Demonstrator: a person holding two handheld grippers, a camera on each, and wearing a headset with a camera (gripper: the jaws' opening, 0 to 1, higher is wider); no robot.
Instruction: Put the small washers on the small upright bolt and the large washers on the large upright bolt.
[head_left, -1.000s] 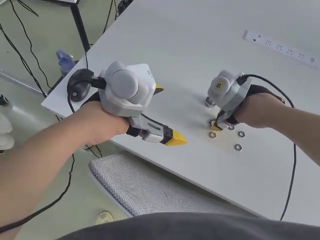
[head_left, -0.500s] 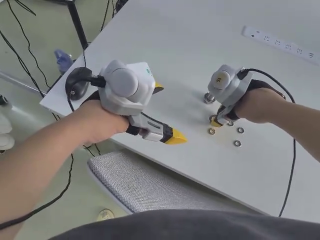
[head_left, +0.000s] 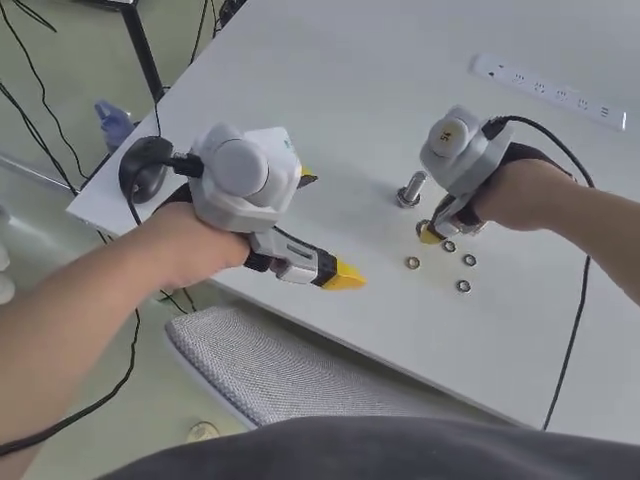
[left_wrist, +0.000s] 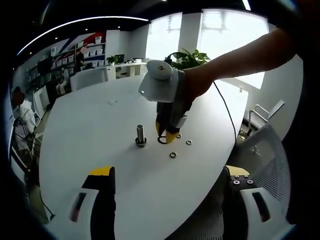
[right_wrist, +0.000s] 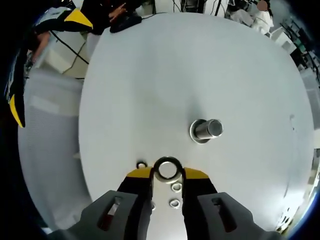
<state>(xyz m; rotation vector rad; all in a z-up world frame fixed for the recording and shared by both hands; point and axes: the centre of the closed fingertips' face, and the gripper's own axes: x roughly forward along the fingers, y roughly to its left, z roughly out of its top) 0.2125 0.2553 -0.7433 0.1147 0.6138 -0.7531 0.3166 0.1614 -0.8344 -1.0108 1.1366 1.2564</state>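
Observation:
An upright steel bolt (head_left: 408, 190) (left_wrist: 140, 136) (right_wrist: 206, 130) stands on the white table (head_left: 330, 90). Just beside it on the near side, my right gripper (head_left: 430, 236) (right_wrist: 167, 173) is shut on a ring washer (right_wrist: 167, 169) (left_wrist: 162, 140), held edge-on between the yellow tips. Three loose washers (head_left: 413, 263) (head_left: 469, 260) (head_left: 463, 286) lie on the table by that gripper, and another washer (head_left: 448, 246) lies almost under it. My left gripper (head_left: 328, 226) (left_wrist: 169, 172) hovers at the table's near-left edge, open wide and holding nothing.
A white power strip (head_left: 545, 88) lies at the far right of the table. A grey mesh chair seat (head_left: 270, 370) sits just below the table's near edge (head_left: 300, 300). Black cables (head_left: 60, 110) run over the floor at left.
My right gripper has lifted slightly and shifted with the washer, so the bolt beside it now shows in full. The left gripper holds its place; the head camera has drifted.

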